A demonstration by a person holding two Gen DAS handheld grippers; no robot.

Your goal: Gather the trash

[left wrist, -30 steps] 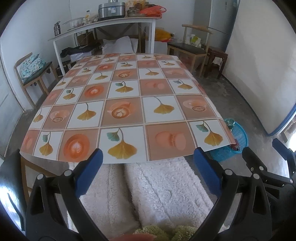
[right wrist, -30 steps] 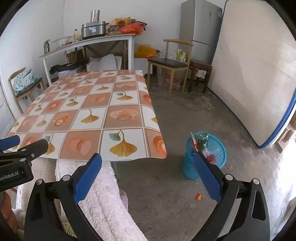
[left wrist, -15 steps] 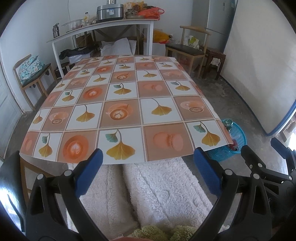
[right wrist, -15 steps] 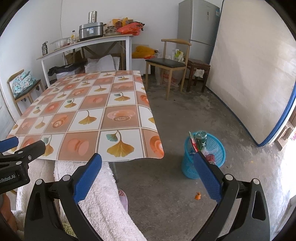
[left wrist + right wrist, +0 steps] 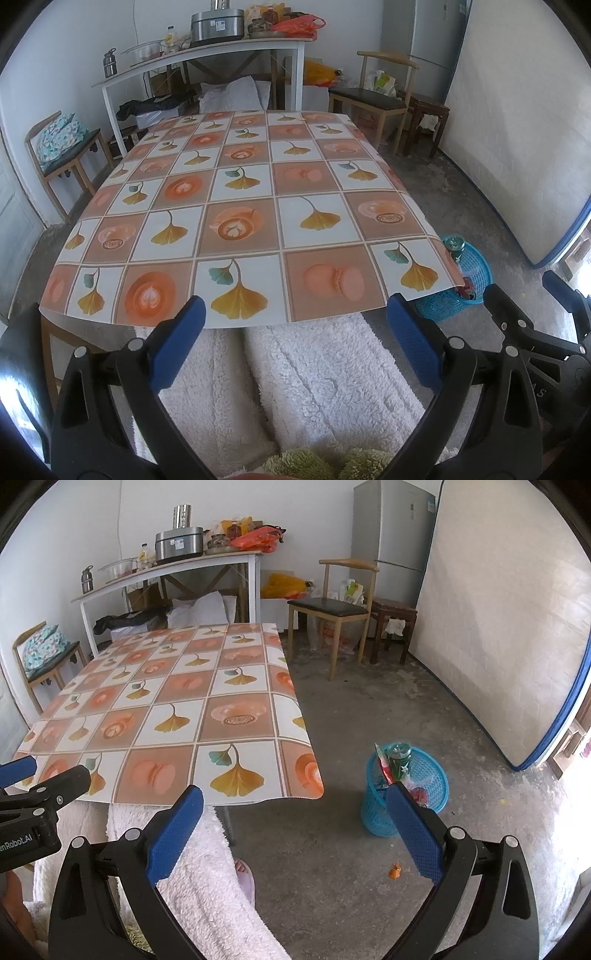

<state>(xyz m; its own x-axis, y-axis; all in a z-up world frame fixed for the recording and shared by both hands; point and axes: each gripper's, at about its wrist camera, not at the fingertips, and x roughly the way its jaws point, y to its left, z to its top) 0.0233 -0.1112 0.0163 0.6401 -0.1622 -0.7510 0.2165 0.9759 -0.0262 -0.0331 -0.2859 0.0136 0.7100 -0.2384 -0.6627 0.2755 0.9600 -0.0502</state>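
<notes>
Two hand-held grippers, each black-framed with blue ribbed pads, are held spread wide with nothing between their fingers: the left hand-held gripper (image 5: 293, 341) hangs just short of the near edge of the bench, over the person's legs in white fleecy trousers (image 5: 325, 387), and the right hand-held gripper (image 5: 295, 821) sits to its right, past the bench's near right corner and above the grey concrete floor (image 5: 332, 849). The bench is covered by a glossy checked tablecloth printed with ginkgo leaves and orange cups (image 5: 243, 221). The round blue plastic mesh waste basket (image 5: 373, 812) stands on the floor near the bench's right side, partly behind the right pad of the right hand-held gripper; a green bottle (image 5: 399, 760) and some red wrappers poke out of it. A small orange scrap of trash (image 5: 394, 870) lies on the floor near the basket, just left of that same pad. From the left wrist view, the basket (image 5: 476, 269) peeks out beyond the tablecloth's right corner.
</notes>
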